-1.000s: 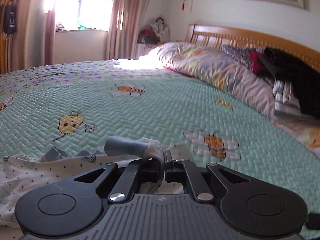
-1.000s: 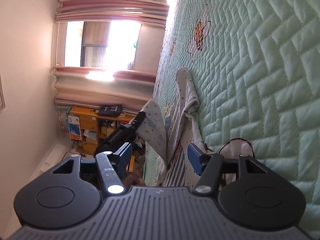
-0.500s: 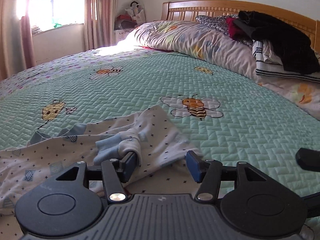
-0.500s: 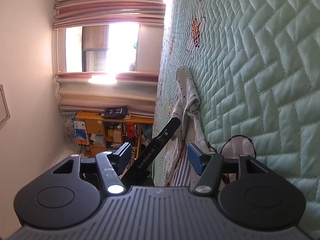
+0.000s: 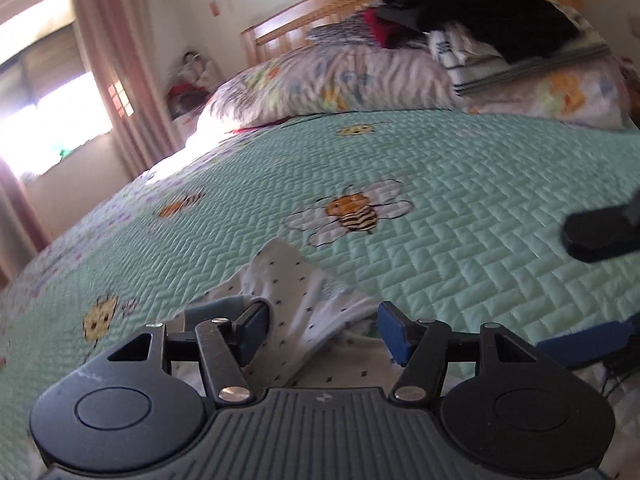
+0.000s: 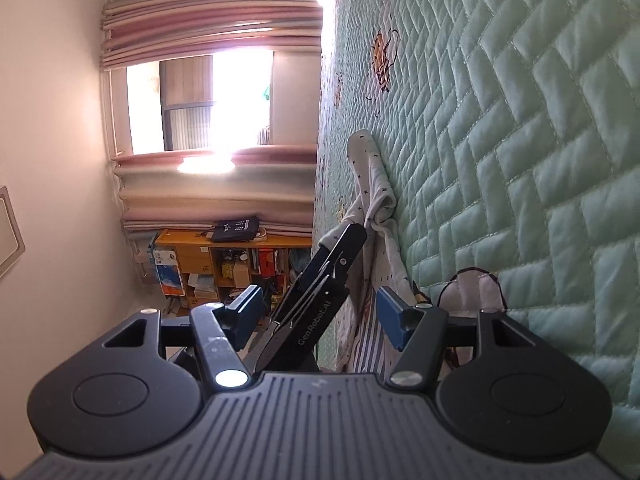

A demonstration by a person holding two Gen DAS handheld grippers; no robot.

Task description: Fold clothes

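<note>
Left gripper [image 5: 322, 332], blue pads, jaws wide apart and gripping nothing; a second ago it was clamped on the blue-grey cuff, released by half a second ago. The white star-dotted cotton garment [image 5: 294, 300] lies between and under the jaws on the mint-green quilted bee-print bedspread [image 5: 460, 208], folded edge peaking toward the embroidered bee [image 5: 352, 212]. Cuff [image 5: 218, 306] sits just left of the left pad.

Right gripper [image 6: 320, 316] also wide open, empty, same as in both earlier frames. Its camera is rolled sideways, bedspread [image 6: 520, 120] filling the right.

Right view only: the left gripper's black body [image 6: 316, 300] side-on, tip at the cloth, and the garment [image 6: 372, 184] as a long strip running away toward the window [image 6: 216, 100]; long axis roughly along the bed edge. Also the wooden shelf [image 6: 224, 264] beyond.

Left view only: right gripper's dark fingertip [image 5: 600, 234] at the right edge, the floral pillow [image 5: 360, 84], stacked dark and striped clothes [image 5: 492, 28], wooden headboard [image 5: 304, 20]. The left frame is motion-blurred, so the garment's far outline is probably not fully flat.
</note>
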